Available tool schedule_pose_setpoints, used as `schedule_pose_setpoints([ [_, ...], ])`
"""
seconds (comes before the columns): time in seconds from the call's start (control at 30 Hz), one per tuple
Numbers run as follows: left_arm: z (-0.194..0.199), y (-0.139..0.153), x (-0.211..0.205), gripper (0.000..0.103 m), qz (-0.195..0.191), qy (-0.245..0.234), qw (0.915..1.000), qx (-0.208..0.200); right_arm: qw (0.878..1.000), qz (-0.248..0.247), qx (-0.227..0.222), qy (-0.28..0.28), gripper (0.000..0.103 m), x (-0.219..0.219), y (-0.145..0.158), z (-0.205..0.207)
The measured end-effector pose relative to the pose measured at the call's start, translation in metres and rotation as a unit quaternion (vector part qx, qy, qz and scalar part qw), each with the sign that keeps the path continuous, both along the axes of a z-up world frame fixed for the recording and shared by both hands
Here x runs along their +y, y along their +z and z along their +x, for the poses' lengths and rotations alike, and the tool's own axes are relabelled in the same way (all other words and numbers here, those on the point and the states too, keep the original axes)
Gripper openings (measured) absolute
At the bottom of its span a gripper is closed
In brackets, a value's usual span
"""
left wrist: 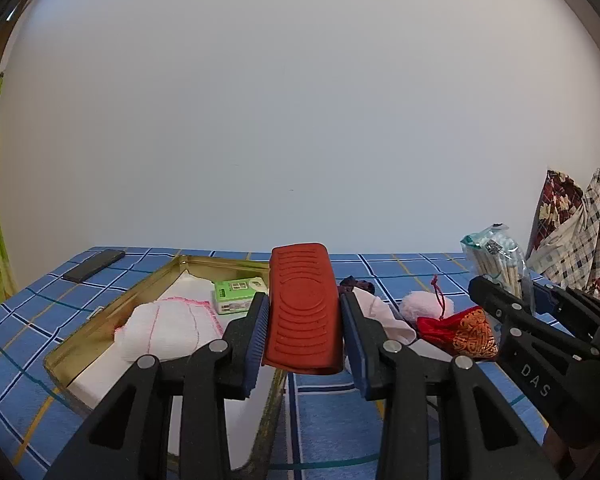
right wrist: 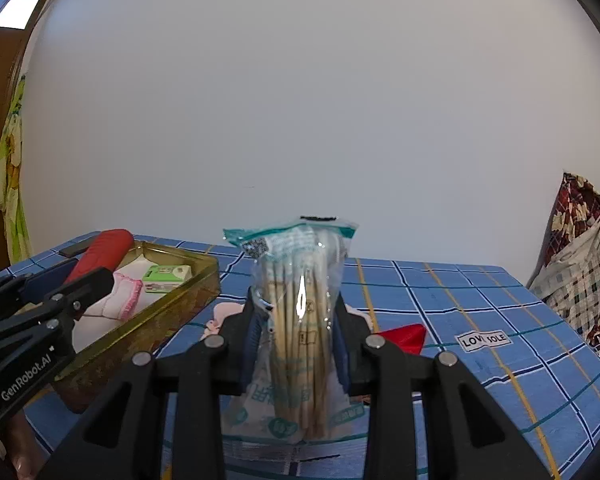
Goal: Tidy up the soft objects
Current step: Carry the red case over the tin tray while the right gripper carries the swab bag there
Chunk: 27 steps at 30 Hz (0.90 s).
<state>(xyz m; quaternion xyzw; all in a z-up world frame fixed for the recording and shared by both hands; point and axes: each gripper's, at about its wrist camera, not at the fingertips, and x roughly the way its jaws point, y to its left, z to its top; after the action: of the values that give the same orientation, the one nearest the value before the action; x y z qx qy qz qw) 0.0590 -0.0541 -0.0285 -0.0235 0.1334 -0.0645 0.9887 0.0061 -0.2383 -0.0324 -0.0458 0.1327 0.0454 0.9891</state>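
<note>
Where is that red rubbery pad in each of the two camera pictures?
Left wrist view: the red pad stands bottom centre, clamped in the left gripper.
Right wrist view: the same pad shows at the left edge, above the gold tray.
Shared landmark: the gold tray holding a small green box.

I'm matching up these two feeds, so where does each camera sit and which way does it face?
Left wrist: on the left gripper, facing the wall across the checked table; its jaws grip a red ribbed pad; right gripper alongside.
Right wrist: on the right gripper, same facing; its jaws grip a bag of cotton swabs.
Shared: gold tray, green box.
</note>
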Motion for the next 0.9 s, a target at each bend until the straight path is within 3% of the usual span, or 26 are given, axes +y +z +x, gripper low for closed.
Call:
schedule_pose_setpoints([
  [0.9,-0.014,0.002,0.044,0.039,-0.018,0.021,0.9996,-0.007,0.999,-0.016,0.009,0.039,0.032,0.053,-0.003,0.007],
])
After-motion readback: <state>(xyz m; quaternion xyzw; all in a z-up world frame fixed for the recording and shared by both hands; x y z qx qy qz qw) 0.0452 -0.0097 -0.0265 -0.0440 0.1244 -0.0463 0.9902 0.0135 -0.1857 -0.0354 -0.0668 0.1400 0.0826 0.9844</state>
